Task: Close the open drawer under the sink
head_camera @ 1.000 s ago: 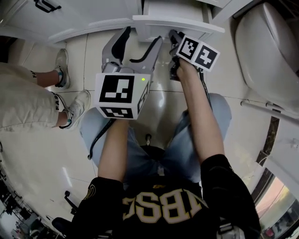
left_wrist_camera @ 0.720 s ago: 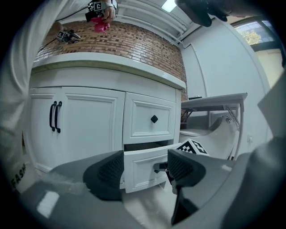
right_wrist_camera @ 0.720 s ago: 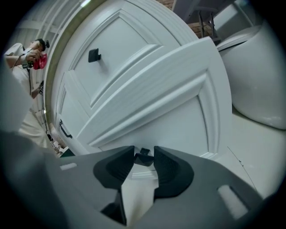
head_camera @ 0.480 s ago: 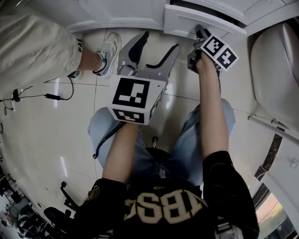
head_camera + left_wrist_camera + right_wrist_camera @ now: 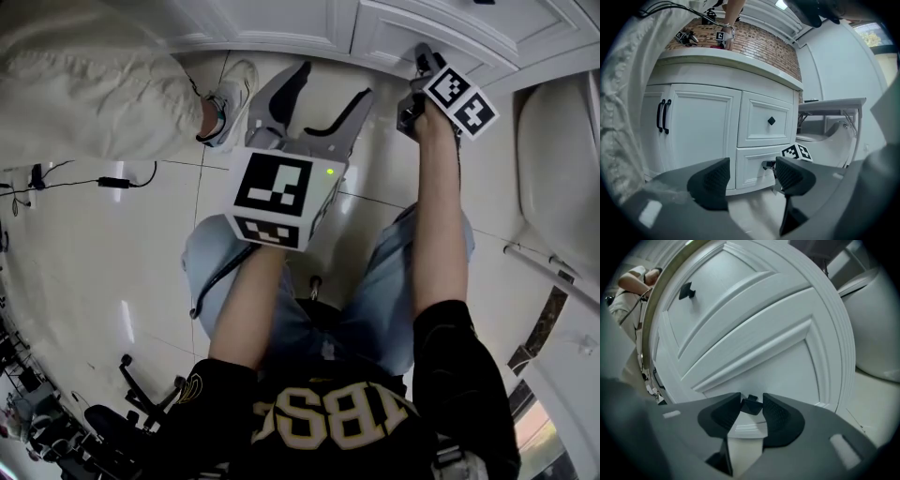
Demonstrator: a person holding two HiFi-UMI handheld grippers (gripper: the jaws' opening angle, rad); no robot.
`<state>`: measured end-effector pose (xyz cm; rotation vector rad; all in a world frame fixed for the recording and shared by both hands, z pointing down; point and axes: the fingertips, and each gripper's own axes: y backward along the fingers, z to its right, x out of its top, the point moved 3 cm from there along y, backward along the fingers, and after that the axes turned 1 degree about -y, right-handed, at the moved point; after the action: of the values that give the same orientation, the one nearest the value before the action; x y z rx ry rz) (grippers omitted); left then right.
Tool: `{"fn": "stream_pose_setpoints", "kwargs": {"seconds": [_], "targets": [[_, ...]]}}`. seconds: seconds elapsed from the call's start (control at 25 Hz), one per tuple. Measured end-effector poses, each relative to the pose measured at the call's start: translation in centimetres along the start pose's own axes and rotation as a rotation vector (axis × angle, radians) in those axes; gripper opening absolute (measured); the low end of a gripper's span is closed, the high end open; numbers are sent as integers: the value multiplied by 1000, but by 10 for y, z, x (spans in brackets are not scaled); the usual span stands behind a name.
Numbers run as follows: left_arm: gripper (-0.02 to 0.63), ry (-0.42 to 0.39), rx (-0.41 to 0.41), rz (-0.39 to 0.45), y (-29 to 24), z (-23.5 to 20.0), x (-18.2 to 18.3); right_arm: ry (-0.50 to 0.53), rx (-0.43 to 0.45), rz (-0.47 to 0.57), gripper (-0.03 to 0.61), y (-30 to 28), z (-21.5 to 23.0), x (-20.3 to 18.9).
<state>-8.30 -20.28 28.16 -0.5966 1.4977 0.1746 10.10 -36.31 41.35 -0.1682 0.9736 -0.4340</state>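
Note:
The white lower drawer (image 5: 405, 37) under the counter sits about level with the cabinet face. Its small black knob (image 5: 751, 404) is pinched between the pads of my right gripper (image 5: 752, 411), which is shut on it. In the head view the right gripper (image 5: 422, 60) reaches to the drawer front, its marker cube (image 5: 459, 98) behind it. From the left gripper view the same lower drawer (image 5: 754, 165) shows below an upper drawer (image 5: 766, 119). My left gripper (image 5: 333, 84) hovers over the floor tiles, open and holding nothing, short of the cabinet.
A bystander in beige trousers (image 5: 94, 84) with a white sneaker (image 5: 230, 89) stands at the left by the cabinet. A toilet (image 5: 562, 159) is at the right. A cable (image 5: 103, 180) lies on the floor. Double cabinet doors (image 5: 698, 126) have black handles.
The drawer has slid back into the cabinet with my right gripper on its knob, moving forward. The bystander's leg now shows closer on the left. My left gripper has barely moved.

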Motion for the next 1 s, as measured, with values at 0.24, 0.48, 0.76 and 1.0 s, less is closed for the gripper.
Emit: {"fn": "stream_pose_setpoints", "kwargs": {"seconds": [0.24,0.48,0.76,1.0], "targets": [[308,13,-7,2,-3,-10,2,95,-10,-82,147,-6,-9,-5],[308,10,-8,29,-6,-23,4,-191,159,-96,255,3,-22,-7],[308,13,-8,66,-3,-21,8,18,262,-155,242,59,-44,-1],[308,-23,-53,105,9,3,20,184,296,-85,242,125,-73,10]]}}
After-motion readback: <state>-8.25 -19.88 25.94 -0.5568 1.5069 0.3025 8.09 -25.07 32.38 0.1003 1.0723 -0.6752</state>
